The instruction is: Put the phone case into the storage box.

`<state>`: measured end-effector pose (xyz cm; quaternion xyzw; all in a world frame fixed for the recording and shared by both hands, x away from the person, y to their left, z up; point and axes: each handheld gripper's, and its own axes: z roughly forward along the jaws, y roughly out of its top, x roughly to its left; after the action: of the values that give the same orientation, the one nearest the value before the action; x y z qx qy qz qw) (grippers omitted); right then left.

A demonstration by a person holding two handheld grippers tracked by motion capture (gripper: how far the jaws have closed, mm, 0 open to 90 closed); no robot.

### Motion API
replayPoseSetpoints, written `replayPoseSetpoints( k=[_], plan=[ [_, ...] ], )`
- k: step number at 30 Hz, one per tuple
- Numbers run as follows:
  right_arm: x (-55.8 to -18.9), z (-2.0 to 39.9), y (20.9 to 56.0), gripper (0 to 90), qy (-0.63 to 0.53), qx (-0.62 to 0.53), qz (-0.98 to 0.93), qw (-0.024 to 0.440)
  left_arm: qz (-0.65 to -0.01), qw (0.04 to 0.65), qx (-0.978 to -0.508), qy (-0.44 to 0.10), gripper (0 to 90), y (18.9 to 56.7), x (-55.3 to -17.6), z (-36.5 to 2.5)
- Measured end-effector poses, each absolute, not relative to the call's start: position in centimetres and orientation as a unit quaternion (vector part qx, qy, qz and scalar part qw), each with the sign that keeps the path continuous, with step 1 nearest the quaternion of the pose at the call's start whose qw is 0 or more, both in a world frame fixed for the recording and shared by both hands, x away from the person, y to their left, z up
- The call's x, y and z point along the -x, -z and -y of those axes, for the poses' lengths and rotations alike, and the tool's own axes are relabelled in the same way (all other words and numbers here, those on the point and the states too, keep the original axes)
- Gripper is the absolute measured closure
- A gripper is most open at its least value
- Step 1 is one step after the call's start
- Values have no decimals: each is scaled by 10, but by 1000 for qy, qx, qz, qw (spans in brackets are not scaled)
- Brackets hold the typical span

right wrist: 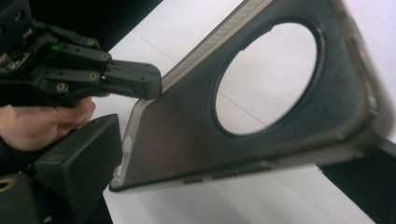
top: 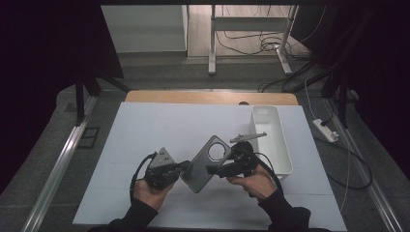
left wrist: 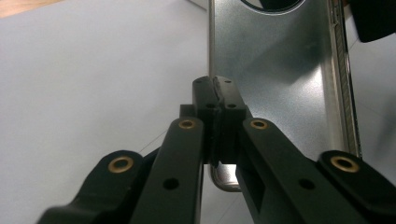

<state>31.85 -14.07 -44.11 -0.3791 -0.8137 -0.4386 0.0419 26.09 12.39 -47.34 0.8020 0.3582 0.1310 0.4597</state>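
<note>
A grey phone case with a round camera hole hangs tilted above the white mat, between my two grippers. My left gripper is shut on the case's lower left edge; the left gripper view has its pads pinched on the thin rim of the case. My right gripper sits at the case's right side with its jaws wide. In the right gripper view the case spans the gap between that gripper's two jaws, and I see no firm press. The left gripper grips the far corner.
A white rectangular bin stands on the mat just right of my right hand. The wooden table edge runs behind the mat. A power strip and cables lie on the floor to the right.
</note>
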Motion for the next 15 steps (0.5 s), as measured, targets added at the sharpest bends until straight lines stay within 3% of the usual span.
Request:
replayPoseSetpoints(
  k=[9, 10, 11, 15],
  plan=[
    [-323, 137, 446, 321, 447, 382, 806, 70, -356, 465, -800, -134, 894, 472, -259, -124],
    [-323, 137, 446, 321, 447, 382, 806, 70, -356, 465, -800, -134, 894, 472, -259, -124],
    [-323, 137, 446, 397, 449, 380, 804, 80, -355, 467, -799, -135, 894, 472, -259, -124],
    [-324, 137, 447, 530, 460, 376, 799, 97, -352, 473, -795, -140, 894, 471, -257, -125]
  ],
)
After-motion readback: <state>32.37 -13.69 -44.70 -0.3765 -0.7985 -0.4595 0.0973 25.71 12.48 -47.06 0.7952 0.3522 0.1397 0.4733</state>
